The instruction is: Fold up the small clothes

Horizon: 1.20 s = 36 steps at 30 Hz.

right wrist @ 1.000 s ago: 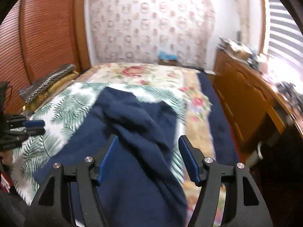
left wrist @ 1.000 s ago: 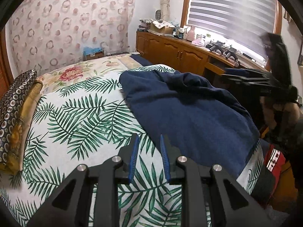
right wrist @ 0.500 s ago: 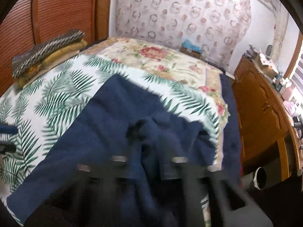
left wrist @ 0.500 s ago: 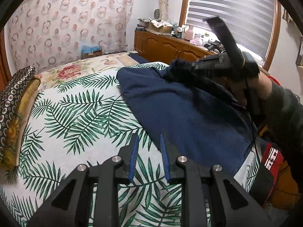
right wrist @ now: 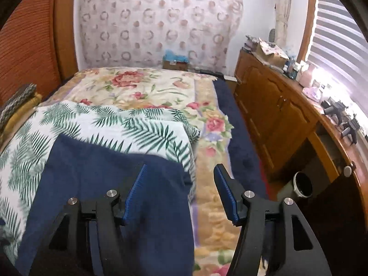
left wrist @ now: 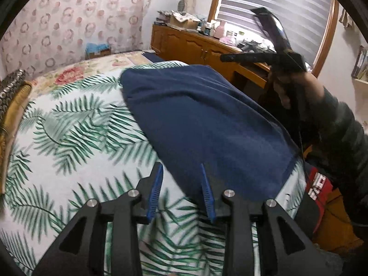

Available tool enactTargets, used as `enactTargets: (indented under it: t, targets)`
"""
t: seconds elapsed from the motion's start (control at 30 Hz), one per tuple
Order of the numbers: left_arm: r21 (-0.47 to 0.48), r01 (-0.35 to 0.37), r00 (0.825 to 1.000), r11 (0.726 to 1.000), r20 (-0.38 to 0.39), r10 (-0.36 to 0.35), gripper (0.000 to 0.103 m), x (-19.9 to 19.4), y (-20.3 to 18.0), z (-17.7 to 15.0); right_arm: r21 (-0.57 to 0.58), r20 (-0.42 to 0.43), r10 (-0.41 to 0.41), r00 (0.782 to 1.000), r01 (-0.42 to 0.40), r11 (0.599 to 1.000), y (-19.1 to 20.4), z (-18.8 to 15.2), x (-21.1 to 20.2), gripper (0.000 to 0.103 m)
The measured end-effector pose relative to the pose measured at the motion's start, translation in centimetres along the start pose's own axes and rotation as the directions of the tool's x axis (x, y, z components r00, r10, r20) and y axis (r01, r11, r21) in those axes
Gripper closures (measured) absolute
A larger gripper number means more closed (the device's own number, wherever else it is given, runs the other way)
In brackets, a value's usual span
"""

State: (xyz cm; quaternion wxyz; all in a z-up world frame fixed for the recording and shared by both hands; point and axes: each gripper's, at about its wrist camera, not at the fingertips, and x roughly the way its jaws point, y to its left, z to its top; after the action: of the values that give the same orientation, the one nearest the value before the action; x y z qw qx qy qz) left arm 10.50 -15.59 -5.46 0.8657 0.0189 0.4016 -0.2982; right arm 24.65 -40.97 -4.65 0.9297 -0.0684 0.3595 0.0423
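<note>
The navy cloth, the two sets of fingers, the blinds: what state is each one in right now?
Navy cloth: spread flat on the palm-leaf sheet, not held.
Left gripper: fingers apart, just opening, over the cloth's near edge, not pinching.
Right gripper: fingers wide, just opened, nothing between.
Blinds: lowered.
Cabinet doors: shut.

This is a bedroom in a home. A bed (right wrist: 147,87) with a flowered blanket and a palm-leaf sheet (left wrist: 76,133) fills the room. A wooden cabinet (right wrist: 271,115) with household clutter stands under a window with striped blinds (left wrist: 271,7), and a patterned curtain (right wrist: 156,20) hangs behind.
</note>
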Motion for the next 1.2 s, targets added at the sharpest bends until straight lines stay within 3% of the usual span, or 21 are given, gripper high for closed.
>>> enactTargets:
  t: [0.27,0.47,0.57,1.17,1.2]
  targets:
    - [0.038,0.032,0.998,0.999,-0.059,-0.030,0.070,-0.2,-2.5,-1.2,-0.041,-0.011,0.098,0.995,-0.099,0.994,2.0,-7.7,-6.1,0.036]
    - [0.012,0.045,0.990,0.999,-0.135,-0.043,0.070,0.9,-2.4,-2.7,-0.058,-0.023,0.148,0.989,-0.149,0.987,3.9,-12.5,-8.9,0.032]
    - [-0.006,0.056,0.988,0.998,-0.143,-0.056,0.070,0.9,-2.5,-3.4,-0.079,-0.010,0.168,0.986,-0.168,0.983,5.1,-13.5,-9.9,0.020]
    - [0.006,0.102,0.986,0.995,-0.136,-0.100,0.070,0.2,-3.8,-4.4,-0.123,-0.036,0.218,0.975,-0.221,0.968,7.8,-17.7,-11.5,0.019]
    - [0.011,0.105,0.986,0.994,-0.135,-0.103,0.076,0.2,-3.9,-4.4,-0.124,-0.041,0.221,0.974,-0.224,0.967,7.9,-17.9,-11.5,0.019]
